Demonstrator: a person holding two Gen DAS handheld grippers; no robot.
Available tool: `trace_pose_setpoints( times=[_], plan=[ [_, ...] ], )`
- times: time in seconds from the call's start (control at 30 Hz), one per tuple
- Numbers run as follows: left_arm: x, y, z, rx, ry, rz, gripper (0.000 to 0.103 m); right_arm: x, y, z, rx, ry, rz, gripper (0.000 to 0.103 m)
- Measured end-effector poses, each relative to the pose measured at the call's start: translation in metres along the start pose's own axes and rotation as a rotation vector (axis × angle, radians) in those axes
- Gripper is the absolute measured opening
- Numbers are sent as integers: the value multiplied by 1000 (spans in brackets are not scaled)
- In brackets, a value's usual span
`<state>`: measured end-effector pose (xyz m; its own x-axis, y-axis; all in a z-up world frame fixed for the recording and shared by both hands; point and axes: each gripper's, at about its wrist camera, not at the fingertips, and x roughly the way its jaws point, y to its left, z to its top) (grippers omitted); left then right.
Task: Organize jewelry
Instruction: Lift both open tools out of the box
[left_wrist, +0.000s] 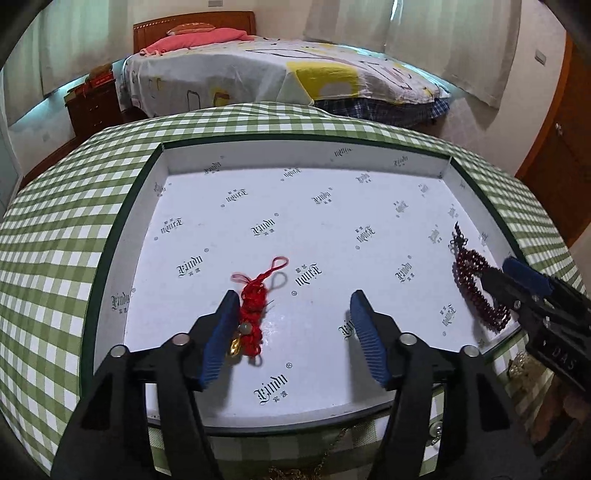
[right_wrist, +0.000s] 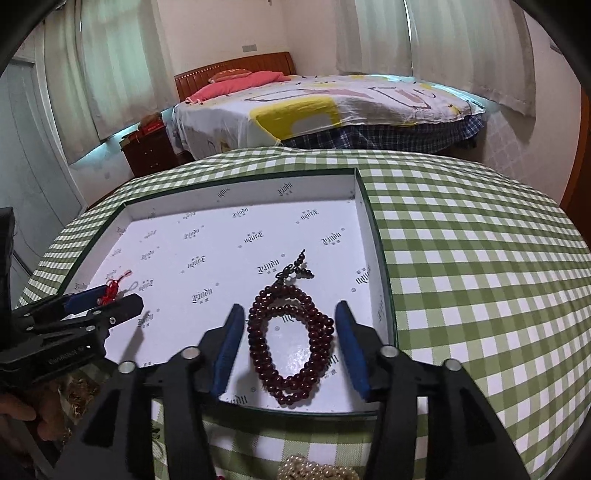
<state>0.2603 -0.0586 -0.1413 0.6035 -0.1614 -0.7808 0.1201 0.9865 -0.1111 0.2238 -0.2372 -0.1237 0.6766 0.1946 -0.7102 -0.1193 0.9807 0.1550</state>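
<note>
Left gripper (left_wrist: 295, 332): jaws apart, gripping nothing — the red knot charm (left_wrist: 253, 317) lies just beside the left pad.
Right gripper (right_wrist: 291, 347): jaws spread, released — the bead bracelet (right_wrist: 291, 339) lies between them on the tray floor.
Tray (left_wrist: 303, 157): white, shallow, on the checked table (right_wrist: 461, 258).
Pearls (right_wrist: 314, 469): on the table, before the tray.

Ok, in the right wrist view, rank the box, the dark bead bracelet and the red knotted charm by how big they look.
1. Box, by far the largest.
2. Dark bead bracelet.
3. Red knotted charm, smallest, though it lies farther from this camera and is partly hidden behind the left gripper, so that gap is unsure.
</note>
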Motion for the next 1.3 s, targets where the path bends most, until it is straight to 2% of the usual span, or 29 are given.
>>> trace_pose_setpoints(
  times=[0.2, 0.33, 0.47, 0.67, 0.83, 1.07, 1.3],
  plan=[
    [-21, 8, 3, -33, -47, -6, 69, -22, 4, 1, -5, -53, -3, 57],
    [-45, 13, 2, -25, -105, 22, 70, -38, 11, -1, -20, -85, -12, 60],
    [-72, 20, -12, -34, -157, 41, 72, -55, 20, -10, -34, -108, -19, 64],
    [-104, 21, -47, -31, -203, 86, 74, -77, 35, -34, -57, -124, -19, 64],
    [-122, 20, -77, -28, -212, 111, 74, -92, 44, -57, -69, -135, -19, 64],
    [-135, 26, -112, -25, -182, 144, 74, -101, 56, -83, -83, -126, -6, 67],
    [-150, 39, -134, -43, -176, 173, 74, -98, 74, -99, -97, -102, 21, 70]
  ],
)
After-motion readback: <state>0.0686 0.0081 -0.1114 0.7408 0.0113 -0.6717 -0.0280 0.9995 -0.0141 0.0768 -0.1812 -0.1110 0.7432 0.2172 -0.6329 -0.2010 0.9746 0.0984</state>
